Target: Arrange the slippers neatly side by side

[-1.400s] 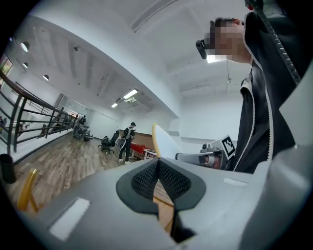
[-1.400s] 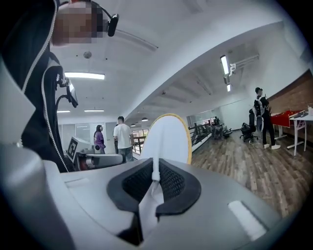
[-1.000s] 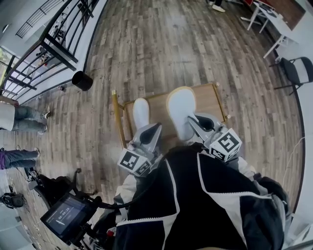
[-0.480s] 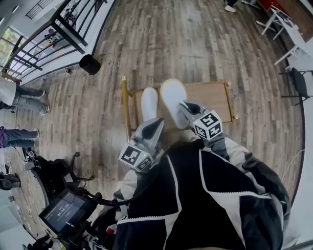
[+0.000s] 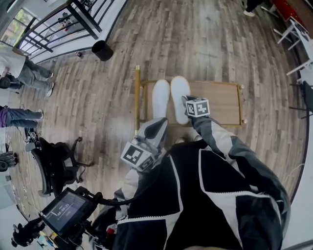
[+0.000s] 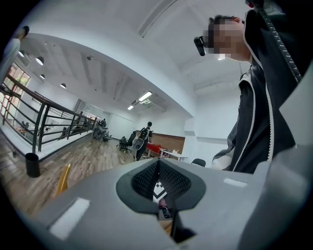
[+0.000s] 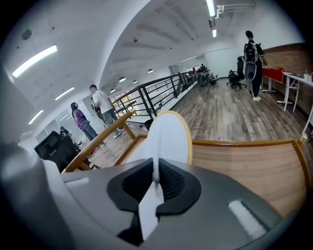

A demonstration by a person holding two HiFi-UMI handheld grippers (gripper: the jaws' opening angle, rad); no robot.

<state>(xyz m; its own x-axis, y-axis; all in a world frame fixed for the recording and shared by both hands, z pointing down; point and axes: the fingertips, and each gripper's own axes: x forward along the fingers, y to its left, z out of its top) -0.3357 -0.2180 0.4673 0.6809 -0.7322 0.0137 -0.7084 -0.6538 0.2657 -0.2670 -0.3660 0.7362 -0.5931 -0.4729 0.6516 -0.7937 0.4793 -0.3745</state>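
Observation:
Two white slippers lie side by side on a low wooden cart (image 5: pixel 220 102), toes pointing away from me. The left slipper (image 5: pixel 160 97) lies free. My right gripper (image 5: pixel 186 100) is shut on the heel rim of the right slipper (image 5: pixel 179 95). In the right gripper view the thin white rim of that slipper (image 7: pixel 168 134) runs into the closed jaws of the right gripper (image 7: pixel 155 181). My left gripper (image 5: pixel 158 123) hangs shut and empty close to my body, short of the cart. In its own view the left gripper (image 6: pixel 157 181) holds nothing.
The cart has a yellow handle bar (image 5: pixel 137 97) on its left side. A black bin (image 5: pixel 102 50) stands by a railing (image 5: pixel 73 14) at the far left. People (image 5: pixel 24 73) stand at the left, and an office chair (image 5: pixel 56 166) and a screen (image 5: pixel 66 211) are near me.
My right gripper has carried the right slipper away from me and to the left, setting it beside the left slipper. The left gripper has stayed shut near my body.

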